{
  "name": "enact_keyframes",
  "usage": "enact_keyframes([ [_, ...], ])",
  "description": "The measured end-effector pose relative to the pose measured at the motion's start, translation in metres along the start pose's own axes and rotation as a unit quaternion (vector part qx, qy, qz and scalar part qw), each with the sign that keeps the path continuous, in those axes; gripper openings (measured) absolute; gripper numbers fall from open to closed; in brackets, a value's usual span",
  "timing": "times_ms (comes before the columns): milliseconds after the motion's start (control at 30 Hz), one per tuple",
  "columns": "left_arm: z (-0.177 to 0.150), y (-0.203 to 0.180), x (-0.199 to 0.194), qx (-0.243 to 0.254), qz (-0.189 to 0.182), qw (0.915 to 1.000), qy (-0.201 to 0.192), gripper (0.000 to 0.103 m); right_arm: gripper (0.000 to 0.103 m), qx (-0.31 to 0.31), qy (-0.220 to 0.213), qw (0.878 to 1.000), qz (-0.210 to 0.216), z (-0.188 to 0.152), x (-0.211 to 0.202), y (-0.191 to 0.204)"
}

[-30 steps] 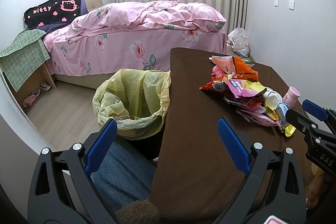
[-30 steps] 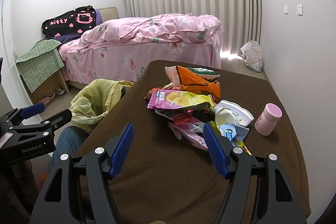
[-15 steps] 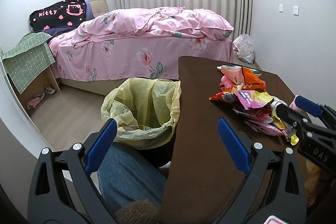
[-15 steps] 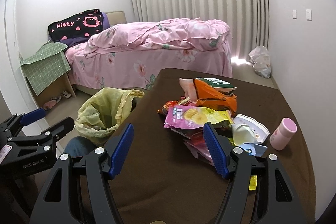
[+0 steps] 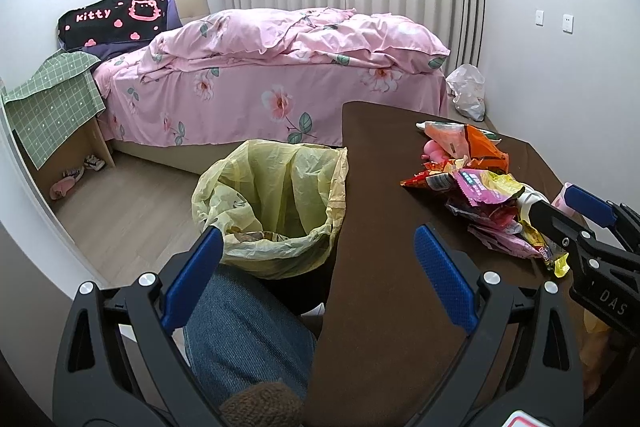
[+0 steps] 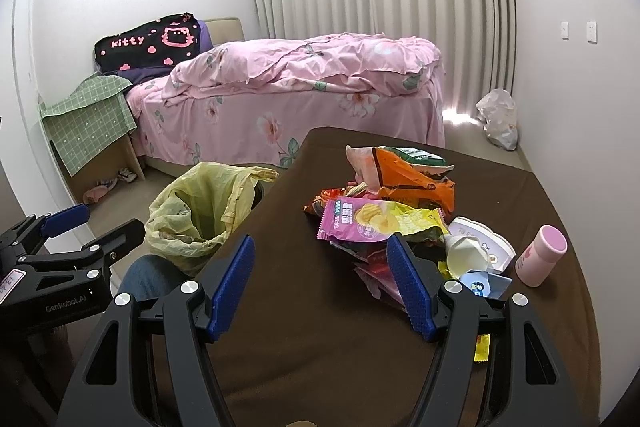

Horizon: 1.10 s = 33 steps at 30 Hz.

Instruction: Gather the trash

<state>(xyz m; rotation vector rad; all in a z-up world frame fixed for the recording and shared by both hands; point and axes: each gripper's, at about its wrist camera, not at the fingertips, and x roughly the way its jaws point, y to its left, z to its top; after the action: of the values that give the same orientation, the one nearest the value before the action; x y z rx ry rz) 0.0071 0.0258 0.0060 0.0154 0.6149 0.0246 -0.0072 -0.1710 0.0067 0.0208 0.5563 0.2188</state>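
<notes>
You are in a bedroom, seated at a brown table (image 6: 320,347) with a pink-covered bed (image 6: 304,95) beyond it. Almost everything is still to do, as far as I can judge: the heap of snack wrappers (image 6: 384,215) sits whole on the table, ahead of your right gripper (image 6: 320,287) and a little to its right, with a white cup (image 6: 466,253) and a pink bottle (image 6: 540,255) farther right of it. Something small already lies at the bottom of the yellow bin bag (image 5: 276,203), though what it is I cannot tell. That bag stands just off the table's left edge, ahead of your left gripper (image 5: 316,279), between its two fingers as the camera sees it.

Both grippers are spread wide with nothing between their blue pads (image 6: 236,283). The right one hovers above the table, short of the heap and not touching it, while the left hangs over your knee (image 5: 244,339), beside the table edge. No wrapper has been lifted yet; the first pick looks closest for your right gripper
</notes>
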Motion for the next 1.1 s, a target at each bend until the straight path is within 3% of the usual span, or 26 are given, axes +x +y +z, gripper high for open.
enact_keyframes([
  [1100, 0.003, 0.002, 0.005, -0.011, -0.007, 0.9999, -0.004, 0.092, 0.065, -0.002, -0.004, 1.000, -0.009, 0.003, -0.001, -0.011],
])
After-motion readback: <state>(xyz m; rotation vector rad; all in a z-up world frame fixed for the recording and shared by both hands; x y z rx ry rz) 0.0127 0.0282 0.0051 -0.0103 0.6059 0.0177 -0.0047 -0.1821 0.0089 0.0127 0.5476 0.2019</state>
